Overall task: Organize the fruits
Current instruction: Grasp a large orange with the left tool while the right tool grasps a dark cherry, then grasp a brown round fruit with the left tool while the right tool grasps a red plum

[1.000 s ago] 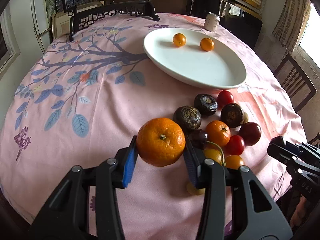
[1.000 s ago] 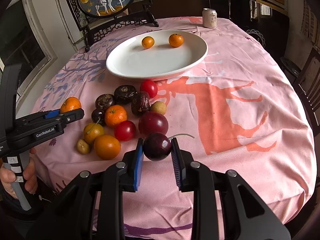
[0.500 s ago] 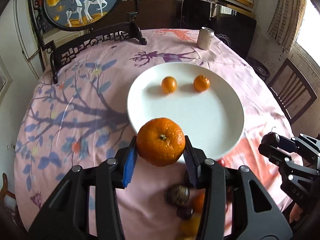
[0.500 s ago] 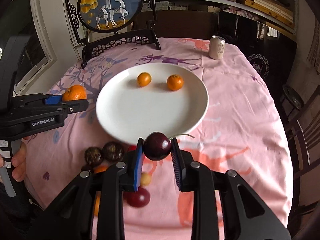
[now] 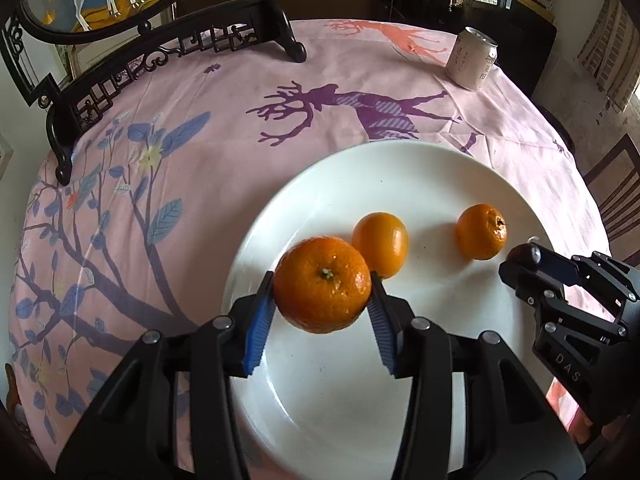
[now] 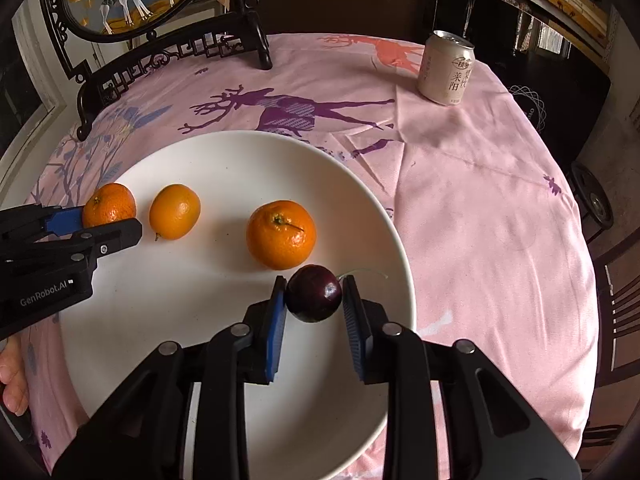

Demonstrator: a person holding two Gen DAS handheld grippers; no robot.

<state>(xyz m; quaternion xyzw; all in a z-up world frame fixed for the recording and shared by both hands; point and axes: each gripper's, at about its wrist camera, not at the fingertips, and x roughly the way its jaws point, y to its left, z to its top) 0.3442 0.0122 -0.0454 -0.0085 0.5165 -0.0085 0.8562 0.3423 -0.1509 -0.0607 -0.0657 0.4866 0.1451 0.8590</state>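
Observation:
A white plate (image 5: 400, 360) (image 6: 200, 300) lies on the pink cloth, with a small oval orange (image 5: 380, 242) (image 6: 175, 211) and a mandarin (image 5: 481, 232) (image 6: 281, 234) on it. My left gripper (image 5: 320, 280) (image 6: 108, 220) hangs over the plate's left part. Its jaws are opening, with a bigger mandarin (image 5: 322, 284) (image 6: 108, 204) still touching both blue pads. My right gripper (image 6: 314, 280) (image 5: 524, 260) is over the plate's right part. Its jaws are opening too, with a dark red cherry (image 6: 314, 294) (image 5: 518, 254) with a stalk between the pads.
A pale drink can (image 5: 472, 60) (image 6: 447, 70) stands at the far right of the table. A round painted screen on a dark carved stand (image 5: 160, 40) (image 6: 160, 56) is at the back left. A chair (image 5: 616, 192) is beyond the right edge. A person's hand (image 6: 12, 380) holds the left gripper.
Both grippers have travelled forward from the fruit pile to above the plate, each carrying its fruit. The pile has dropped out of view and the plate now fills both views.

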